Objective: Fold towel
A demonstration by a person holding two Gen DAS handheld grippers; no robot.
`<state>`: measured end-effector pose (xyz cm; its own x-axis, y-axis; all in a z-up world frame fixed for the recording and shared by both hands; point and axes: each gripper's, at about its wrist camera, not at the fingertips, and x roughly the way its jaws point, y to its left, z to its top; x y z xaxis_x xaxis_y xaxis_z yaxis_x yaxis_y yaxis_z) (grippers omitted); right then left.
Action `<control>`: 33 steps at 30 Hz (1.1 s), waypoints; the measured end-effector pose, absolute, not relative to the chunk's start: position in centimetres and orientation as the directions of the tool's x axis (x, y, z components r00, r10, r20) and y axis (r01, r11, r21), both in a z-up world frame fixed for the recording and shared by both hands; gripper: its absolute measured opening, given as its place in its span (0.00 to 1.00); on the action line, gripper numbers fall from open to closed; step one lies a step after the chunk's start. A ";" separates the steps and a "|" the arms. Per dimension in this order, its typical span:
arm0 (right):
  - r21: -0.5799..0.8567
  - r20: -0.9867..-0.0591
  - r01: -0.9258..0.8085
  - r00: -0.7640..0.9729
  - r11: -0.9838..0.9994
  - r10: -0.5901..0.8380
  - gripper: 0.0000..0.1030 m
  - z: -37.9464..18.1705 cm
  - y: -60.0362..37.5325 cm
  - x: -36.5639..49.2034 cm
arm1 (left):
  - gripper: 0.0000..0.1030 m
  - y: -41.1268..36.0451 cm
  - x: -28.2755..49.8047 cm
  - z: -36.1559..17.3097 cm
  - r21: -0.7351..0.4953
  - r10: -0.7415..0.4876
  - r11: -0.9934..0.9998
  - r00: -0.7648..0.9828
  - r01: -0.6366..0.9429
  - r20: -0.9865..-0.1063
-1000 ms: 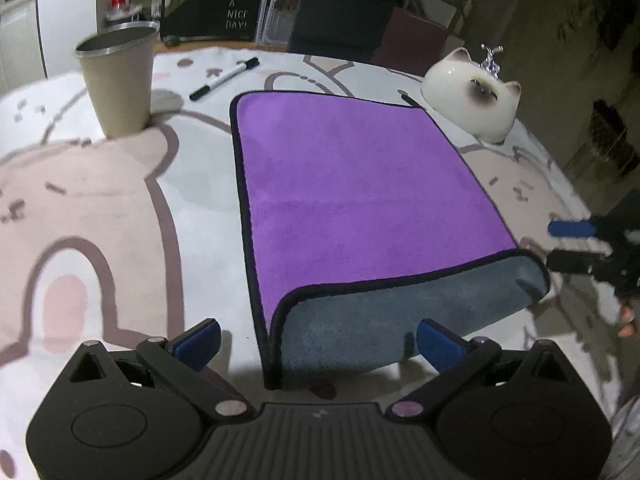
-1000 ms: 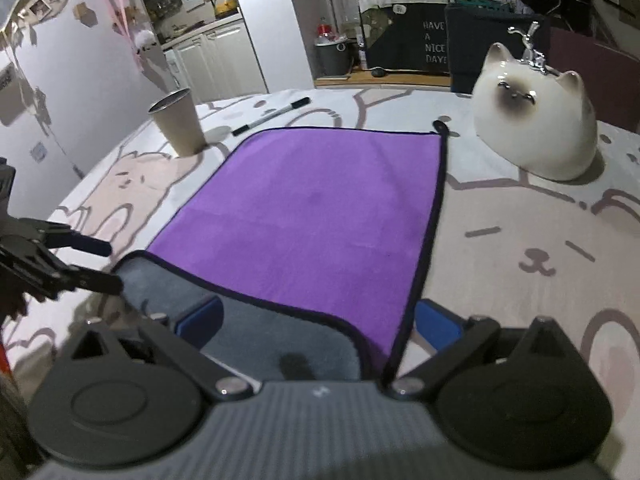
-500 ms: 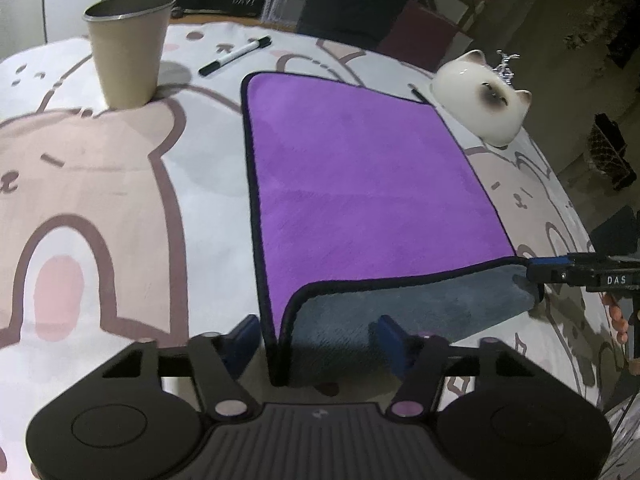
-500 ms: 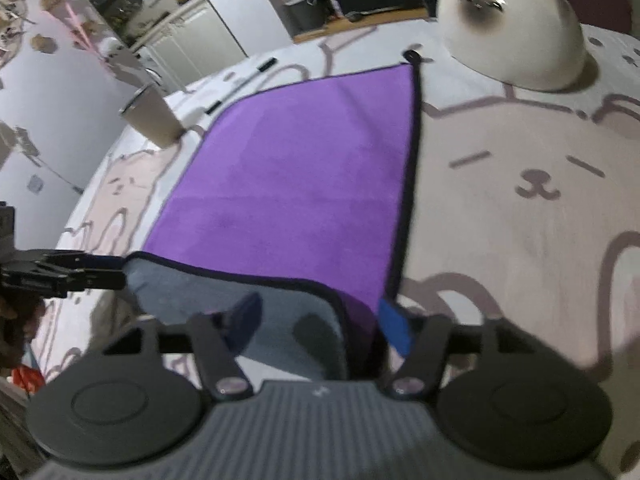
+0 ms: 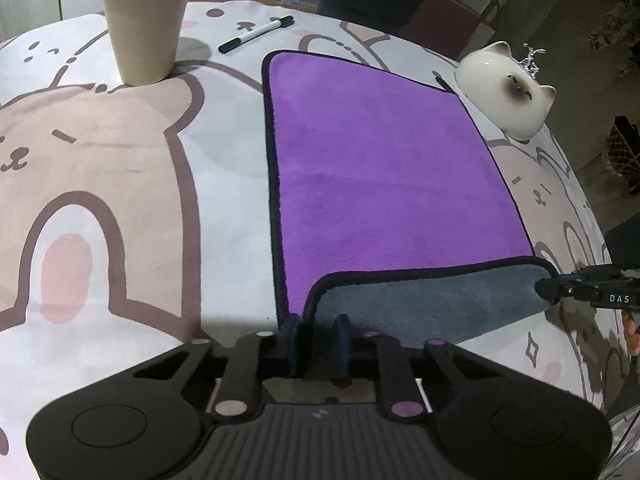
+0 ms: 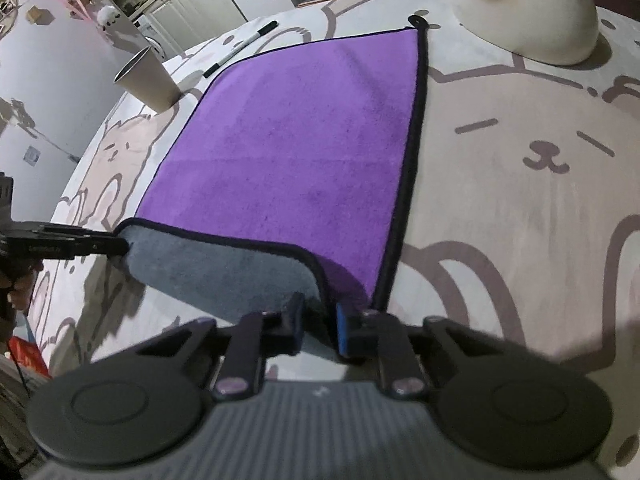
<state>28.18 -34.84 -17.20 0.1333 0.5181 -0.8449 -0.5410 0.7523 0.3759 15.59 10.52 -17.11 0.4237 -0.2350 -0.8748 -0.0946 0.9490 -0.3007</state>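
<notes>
Both my tongs, left (image 5: 316,338) and right (image 6: 318,326), pinch towel (image 5: 384,176) corners, lower frame; thin bite may slip mid-fold.

You have the purple, black-edged towel (image 5: 380,168) lying flat on the surface with its bear-print cloth (image 5: 120,184), its near edge turned back over itself. Your left tongs (image 5: 318,330) sit at the near-left corner of that fold, your right tongs (image 6: 318,318) at the near-right corner. The tall beige metal cup (image 5: 146,26) stands far left, the black-capped white marker pen (image 5: 256,34) lies beyond the towel's far-left corner, and the white ceramic cat figure (image 5: 506,96) sits beside the far-right corner.
</notes>
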 end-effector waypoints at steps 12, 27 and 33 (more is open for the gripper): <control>0.323 -0.834 -0.580 0.199 0.748 0.515 0.05 -15.4 -34.5 27.8 | 0.03 10.5 15.6 -15.4 -0.298 -0.228 0.951 0.463 -0.082 -0.856; 0.350 -0.712 -0.535 0.381 0.769 0.590 0.05 -11.1 -35.6 30.5 | 0.03 10.9 17.2 -9.9 -0.305 -0.188 0.950 0.650 -0.071 -0.737; 0.317 -0.678 -0.551 0.437 0.772 0.590 0.05 -9.7 -35.0 31.6 | 0.04 11.4 18.8 -8.5 -0.297 -0.170 0.953 0.694 -0.066 -0.699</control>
<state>31.62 -35.04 -9.75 0.4374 0.5905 -0.6782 -0.5511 0.7720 0.3167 18.79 11.38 -8.50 0.6942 -0.1702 -0.6994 -0.0655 0.9526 -0.2969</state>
